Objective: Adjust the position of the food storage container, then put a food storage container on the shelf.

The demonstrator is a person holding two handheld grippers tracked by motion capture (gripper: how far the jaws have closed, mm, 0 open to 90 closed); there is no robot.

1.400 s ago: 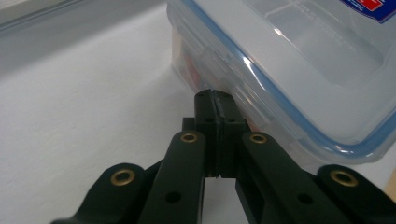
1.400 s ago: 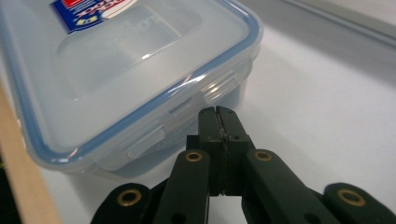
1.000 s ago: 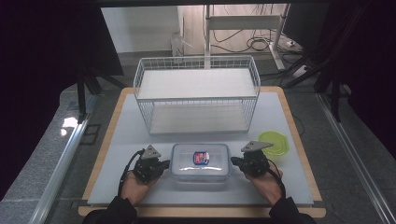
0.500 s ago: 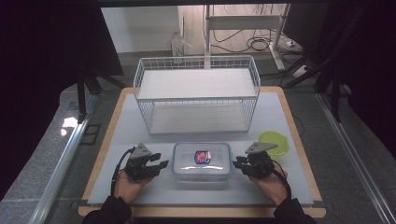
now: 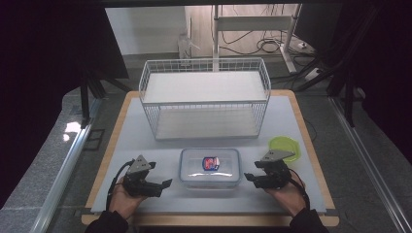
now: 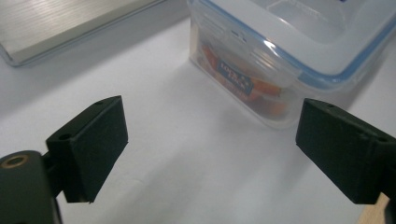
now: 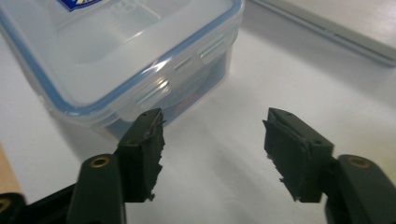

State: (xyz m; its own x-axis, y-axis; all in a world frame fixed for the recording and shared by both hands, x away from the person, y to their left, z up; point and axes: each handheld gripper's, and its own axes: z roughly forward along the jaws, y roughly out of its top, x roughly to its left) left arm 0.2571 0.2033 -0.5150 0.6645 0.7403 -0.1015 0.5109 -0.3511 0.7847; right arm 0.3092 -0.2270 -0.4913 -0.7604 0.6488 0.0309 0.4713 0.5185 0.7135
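In the high view the left gripper [image 5: 163, 183] and the right gripper [image 5: 249, 177] sit on either side of a clear lidded food container [image 5: 210, 168], each a little apart from its short end; both have just been opening their jaws and nothing lies between them. Beyond the container stands a white wire basket [image 5: 204, 99], and a green lid [image 5: 285, 147] lies just past the right gripper, partly hidden by that gripper's grey plate. The person's forearms are cut off by the bottom edge. In the left gripper view the jaws stand wide and released over bare white table [image 6: 187, 154]; the container [image 6: 289, 51] lies ahead and toward the right jaw, its top cut off, and a red and blue packet inside is blurred by the wall. In the right gripper view the jaws are likewise released, the container [image 7: 116, 56] just ahead of the left jaw, its label cut off at the top edge.
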